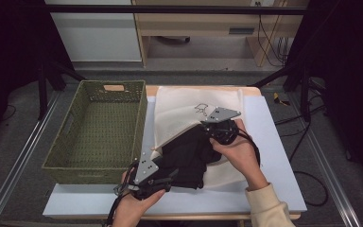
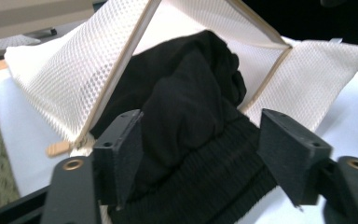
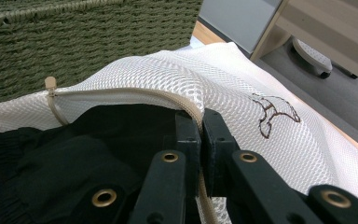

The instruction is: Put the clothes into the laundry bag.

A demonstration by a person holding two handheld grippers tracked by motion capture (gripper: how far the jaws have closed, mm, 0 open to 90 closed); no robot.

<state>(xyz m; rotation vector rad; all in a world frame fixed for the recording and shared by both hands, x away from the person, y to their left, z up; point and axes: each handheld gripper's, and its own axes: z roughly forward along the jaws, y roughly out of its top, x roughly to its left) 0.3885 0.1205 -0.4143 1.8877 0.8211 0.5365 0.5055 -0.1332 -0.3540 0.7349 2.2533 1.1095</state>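
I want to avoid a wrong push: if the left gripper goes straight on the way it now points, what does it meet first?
Most likely the black garment: it already lies between the open jaws of the left gripper, bulging from the white mesh bag.

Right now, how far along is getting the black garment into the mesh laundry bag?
About halfway. Done: the mesh bag is unzipped, and the right tool pinches its zipper edge, holding the mouth open. In hand: the black garment sits partly inside, its ribbed end between the open jaws of the left tool. Left: pushing that end in and zipping up.
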